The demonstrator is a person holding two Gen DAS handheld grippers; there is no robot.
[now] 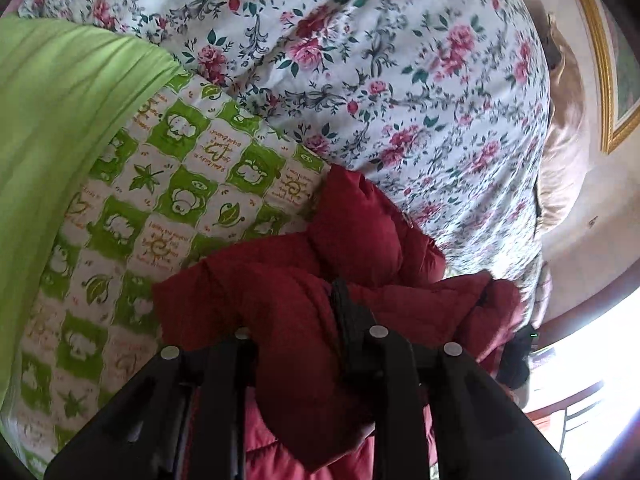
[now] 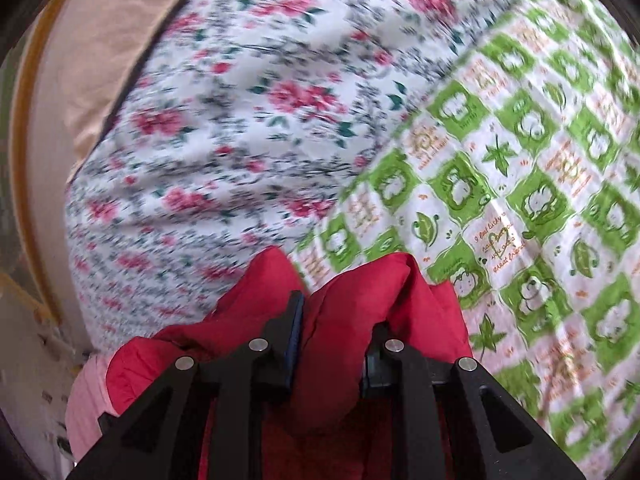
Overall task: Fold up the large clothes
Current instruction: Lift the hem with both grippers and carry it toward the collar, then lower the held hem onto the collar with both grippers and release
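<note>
A dark red padded jacket (image 1: 304, 280) is bunched up and lifted above the bed. My left gripper (image 1: 296, 320) is shut on a thick fold of it; its left finger is buried in the cloth, its right finger (image 1: 344, 312) shows as a black bar. In the right wrist view the same red jacket (image 2: 352, 304) bulges between the fingers of my right gripper (image 2: 332, 320), which is shut on a fold. A pink lining (image 2: 88, 392) hangs at the lower left.
A green-and-white checked sheet with cartoon prints (image 1: 168, 184) (image 2: 520, 200) covers the bed. A floral quilt (image 1: 360, 60) (image 2: 224, 120) lies beside it. A plain green cloth (image 1: 60, 120) is on the left. A beige pillow (image 1: 564, 152) and a gold-framed picture (image 1: 608, 80) are by the wall.
</note>
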